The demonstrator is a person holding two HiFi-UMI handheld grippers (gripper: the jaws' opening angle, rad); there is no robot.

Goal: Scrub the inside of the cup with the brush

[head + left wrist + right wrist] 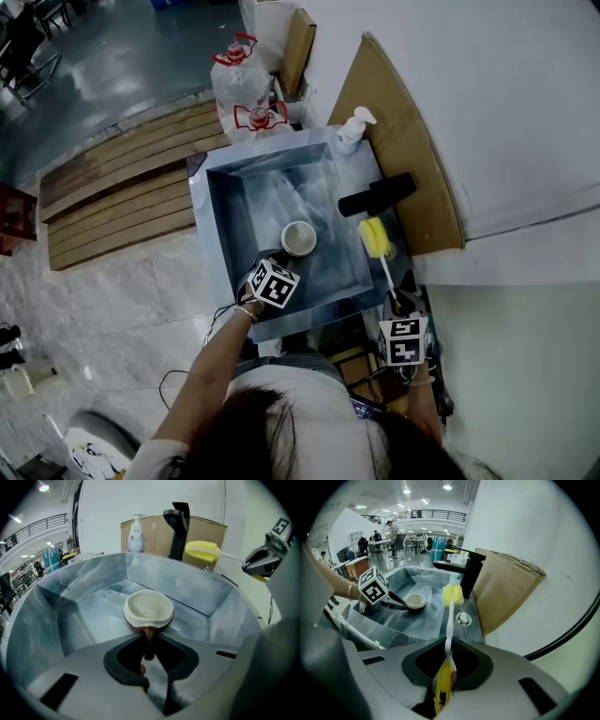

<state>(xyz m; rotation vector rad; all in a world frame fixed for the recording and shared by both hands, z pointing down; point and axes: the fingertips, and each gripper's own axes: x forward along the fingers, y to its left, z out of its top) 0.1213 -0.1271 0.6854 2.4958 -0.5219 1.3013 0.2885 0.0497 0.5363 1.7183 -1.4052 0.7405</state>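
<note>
1. At the centre of the head view, the cup (pixel 299 238) is inside the metal sink (pixel 217 202), white inside and brown outside, with its mouth facing up.
2. The left gripper (pixel 149 652) has its fingers pinching the brown handle of the cup (whether the cup rests on the sink bottom, I cannot tell).
3. The right gripper (pixel 447 667) has its fingers pressed on the yellow grip end of the brush (pixel 382 255).
4. The yellow sponge head of the brush is right of the cup and apart from it, over the right rim of the sink, just below the black faucet (pixel 377 195).
5. A soap bottle (pixel 352 129) stands at the upper right corner of the sink.
</note>
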